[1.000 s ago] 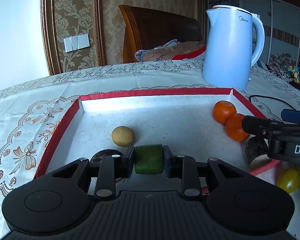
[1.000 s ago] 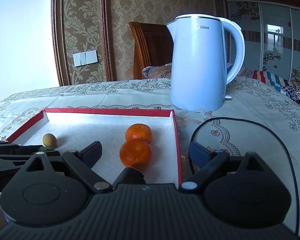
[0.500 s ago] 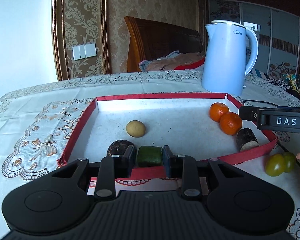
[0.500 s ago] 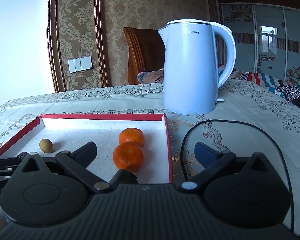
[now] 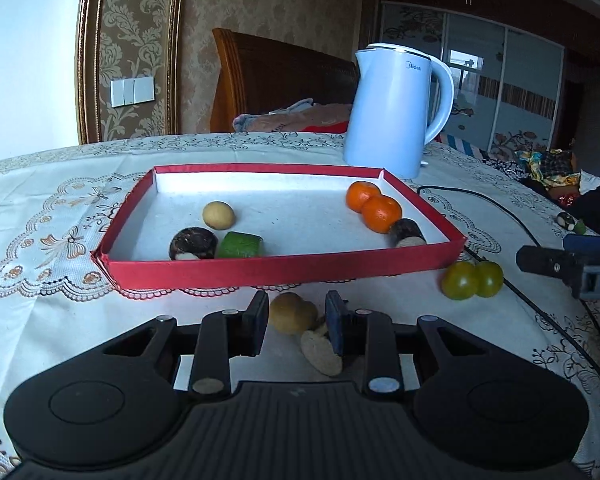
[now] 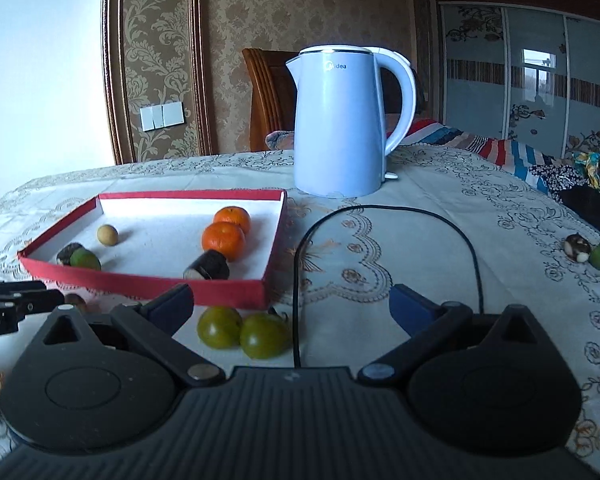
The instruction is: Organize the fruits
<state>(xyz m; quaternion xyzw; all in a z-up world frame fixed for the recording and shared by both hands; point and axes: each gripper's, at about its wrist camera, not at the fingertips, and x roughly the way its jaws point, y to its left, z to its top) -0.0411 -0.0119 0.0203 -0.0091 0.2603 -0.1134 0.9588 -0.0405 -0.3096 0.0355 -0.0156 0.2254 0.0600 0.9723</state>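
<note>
Black cord (image 6: 384, 210) beside green tomatoes (image 6: 244, 332)

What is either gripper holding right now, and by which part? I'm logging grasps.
Nothing. The left gripper is opening, with a tan fruit loose between its jaws; the right gripper stands wide open above two green tomatoes.

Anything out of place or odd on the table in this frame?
Yes. A dark fruit piece and a green wedge lie stranded near the table's far right edge, away from the red tray. Two green tomatoes sit outside the tray too.
</note>
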